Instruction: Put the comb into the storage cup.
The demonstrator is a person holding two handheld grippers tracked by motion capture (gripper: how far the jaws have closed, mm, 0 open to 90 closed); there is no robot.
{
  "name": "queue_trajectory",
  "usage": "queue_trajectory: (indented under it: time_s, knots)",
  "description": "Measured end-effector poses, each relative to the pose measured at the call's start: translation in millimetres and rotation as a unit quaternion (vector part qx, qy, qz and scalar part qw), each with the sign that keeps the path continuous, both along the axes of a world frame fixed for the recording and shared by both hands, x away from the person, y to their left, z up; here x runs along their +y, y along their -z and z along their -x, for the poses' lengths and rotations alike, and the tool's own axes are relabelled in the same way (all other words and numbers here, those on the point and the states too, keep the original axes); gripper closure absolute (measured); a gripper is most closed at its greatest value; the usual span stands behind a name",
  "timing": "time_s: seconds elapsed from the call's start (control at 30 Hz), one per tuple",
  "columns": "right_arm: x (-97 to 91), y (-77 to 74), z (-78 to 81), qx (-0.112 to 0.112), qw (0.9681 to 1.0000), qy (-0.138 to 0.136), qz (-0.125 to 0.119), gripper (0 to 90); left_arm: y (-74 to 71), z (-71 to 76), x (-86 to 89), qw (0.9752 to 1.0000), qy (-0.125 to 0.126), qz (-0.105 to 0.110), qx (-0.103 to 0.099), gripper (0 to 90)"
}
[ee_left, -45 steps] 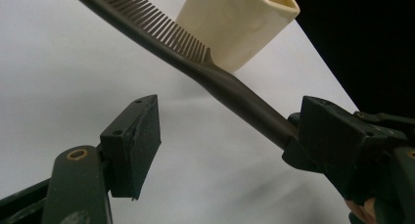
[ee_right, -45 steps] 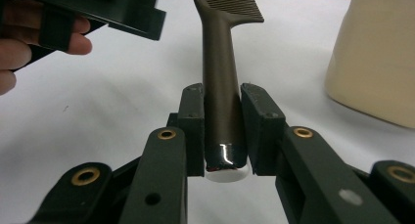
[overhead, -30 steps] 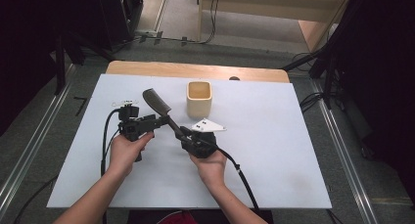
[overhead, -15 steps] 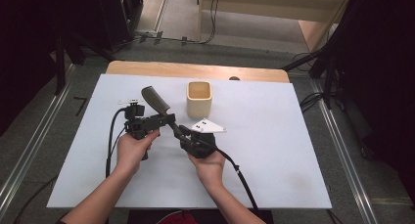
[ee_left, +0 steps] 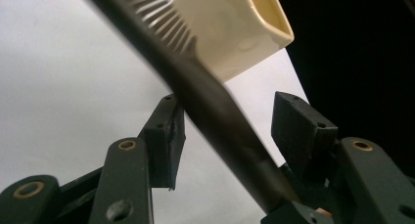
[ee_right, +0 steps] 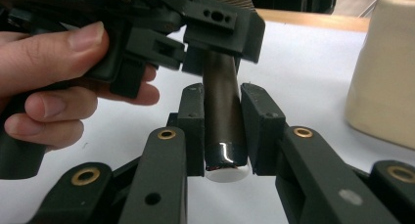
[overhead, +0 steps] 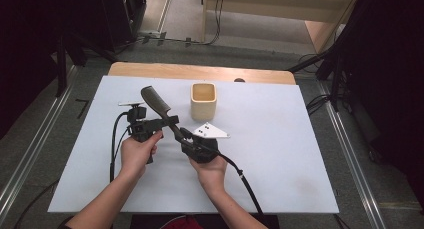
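A black comb (overhead: pixel 156 105) slants up and to the left over the white table, teeth end highest. My right gripper (overhead: pixel 182 134) is shut on its handle end; in the right gripper view both pads (ee_right: pixel 193 121) press the round handle (ee_right: pixel 221 101). My left gripper (overhead: pixel 170 121) reaches across from the left, its jaws on either side of the comb's shaft (ee_left: pixel 210 106). Those jaws have just been closing. In the left gripper view, table still shows between the shaft and the right-hand pad (ee_left: pixel 298 131). A cream square cup (overhead: pixel 203 100) stands just behind and right of the comb.
The white sheet (overhead: pixel 280 154) covers the table, with a wooden strip (overhead: pixel 200 71) along the far edge. Cables trail from both grippers toward the person. The cup (ee_right: pixel 386 77) stands close on the right in the right gripper view. Dark stands and floor cables surround the table.
The left gripper's jaws have narrowed around the comb's shaft and it has edged slightly right. The right gripper and the comb have kept still.
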State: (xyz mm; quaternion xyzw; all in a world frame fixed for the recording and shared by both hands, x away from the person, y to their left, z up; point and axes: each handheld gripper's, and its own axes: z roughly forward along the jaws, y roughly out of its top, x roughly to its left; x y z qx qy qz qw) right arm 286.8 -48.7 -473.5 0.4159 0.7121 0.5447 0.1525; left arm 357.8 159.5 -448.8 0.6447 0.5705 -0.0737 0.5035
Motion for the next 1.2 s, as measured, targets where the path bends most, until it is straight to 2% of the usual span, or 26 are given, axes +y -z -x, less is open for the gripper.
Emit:
queue_trajectory:
  time_s: [0.2, 0.37, 0.57, 0.73, 0.93, 1.1, 1.2]
  knots:
    - [-0.3, 1.6, 0.3, -0.001, 1.0000, -0.001, -0.008, 70.3, 0.9, -0.4, 1.6, 0.9999, -0.002, 0.013, 0.007, 58.8]
    - [-1.4, 2.8, 0.1, -0.001, 0.9999, -0.002, -0.013, 70.4, 1.4, -2.1, 2.7, 0.9992, 0.000, 0.032, 0.023, 61.4]
    - [-1.9, 4.5, -1.3, -0.004, 0.9998, -0.008, -0.018, 70.3, 2.9, -1.7, 5.8, 0.9985, -0.001, 0.048, 0.028, 63.4]
    - [-0.7, 4.8, -1.3, -0.008, 0.9996, -0.013, -0.025, 70.3, 0.8, 0.7, 9.0, 0.9980, -0.005, 0.058, 0.022, 65.0]
    - [-2.4, 4.8, -4.7, -0.002, 0.9990, -0.031, -0.032, 70.2, 2.5, 1.8, 13.9, 0.9951, -0.006, 0.091, 0.038, 67.9]
    - [-2.2, 2.6, -6.7, -0.003, 0.9987, -0.043, -0.026, 70.1, -0.3, 4.0, 15.5, 0.9947, -0.007, 0.098, 0.032, 69.8]
    - [-1.9, 2.8, -7.2, 0.002, 0.9985, -0.046, -0.029, 70.1, -0.5, 4.3, 15.9, 0.9936, -0.007, 0.108, 0.034, 71.3]
